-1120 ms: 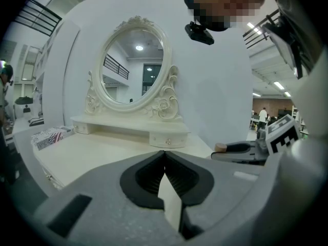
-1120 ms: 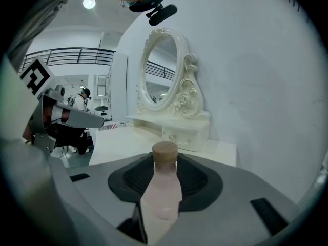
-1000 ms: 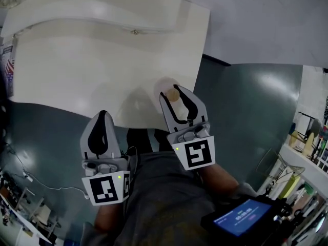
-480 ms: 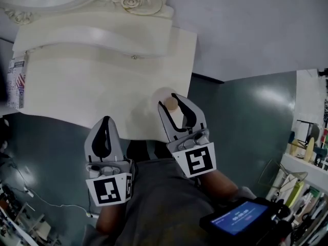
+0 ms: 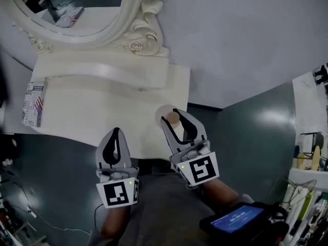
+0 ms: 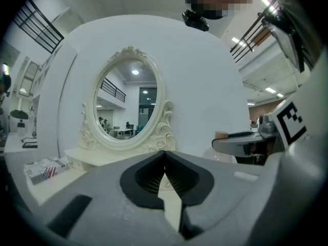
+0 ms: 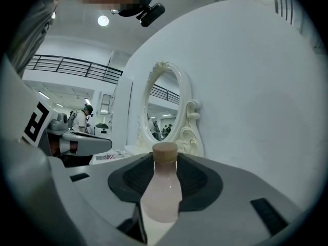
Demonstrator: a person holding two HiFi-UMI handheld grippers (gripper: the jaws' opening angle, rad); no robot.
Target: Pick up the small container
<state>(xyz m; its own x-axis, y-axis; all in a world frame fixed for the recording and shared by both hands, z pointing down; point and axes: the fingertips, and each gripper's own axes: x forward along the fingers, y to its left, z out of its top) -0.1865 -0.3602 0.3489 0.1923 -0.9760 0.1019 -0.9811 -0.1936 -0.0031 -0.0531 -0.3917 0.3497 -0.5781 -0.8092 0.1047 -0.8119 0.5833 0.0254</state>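
Observation:
The small container (image 7: 163,188) is a pale pink bottle with a tan cap (image 5: 172,118). My right gripper (image 5: 171,115) is shut on its body, and it stands upright between the jaws, held above the front right corner of the white dressing table (image 5: 92,111). The right gripper (image 7: 165,160) points nearly level toward the wall. To its left, over the table's front edge, my left gripper (image 5: 116,132) is shut with nothing in it. In the left gripper view its fingertips (image 6: 164,154) meet, and the right gripper (image 6: 241,140) shows at the right.
An oval mirror (image 5: 66,9) in an ornate cream frame stands at the back of the table against the white wall. A printed packet (image 5: 35,104) lies at the table's left end. A device with a lit blue screen (image 5: 237,219) sits by the person's right side.
Both grippers have risen, the right one carrying the container up with it. The head view has tilted up, bringing the mirror and the packet into sight.

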